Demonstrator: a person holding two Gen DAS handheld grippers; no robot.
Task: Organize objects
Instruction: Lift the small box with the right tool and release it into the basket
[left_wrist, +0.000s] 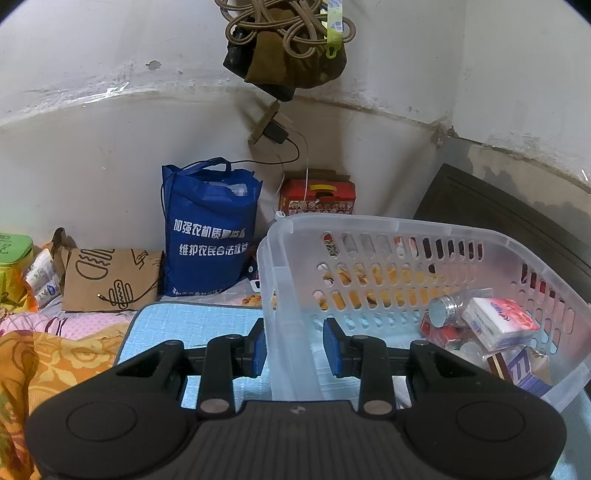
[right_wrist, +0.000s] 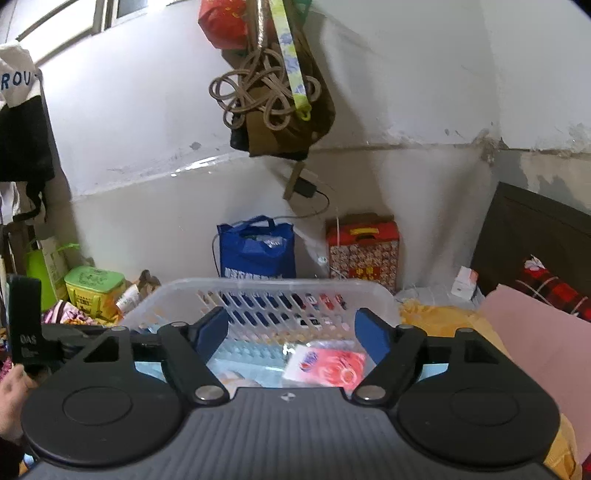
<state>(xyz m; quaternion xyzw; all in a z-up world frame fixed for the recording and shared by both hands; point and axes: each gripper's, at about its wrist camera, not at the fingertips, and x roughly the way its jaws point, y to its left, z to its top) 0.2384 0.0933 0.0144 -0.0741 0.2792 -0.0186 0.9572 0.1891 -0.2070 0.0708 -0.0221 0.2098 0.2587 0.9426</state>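
A clear plastic basket with slotted walls stands on a light blue mat. My left gripper is shut on the basket's near corner wall, one blue pad on each side of it. Inside the basket lie a red and white tissue pack, a small jar with a silver lid and a blue and white box. In the right wrist view my right gripper hovers open over the basket. Nothing sits between its fingers, and the tissue pack lies just below them.
Against the wall behind stand a blue tote bag and a red gift box. A brown paper bag and a green box lie left. A dark headboard and pink cloth are right. A hand shows at the left edge.
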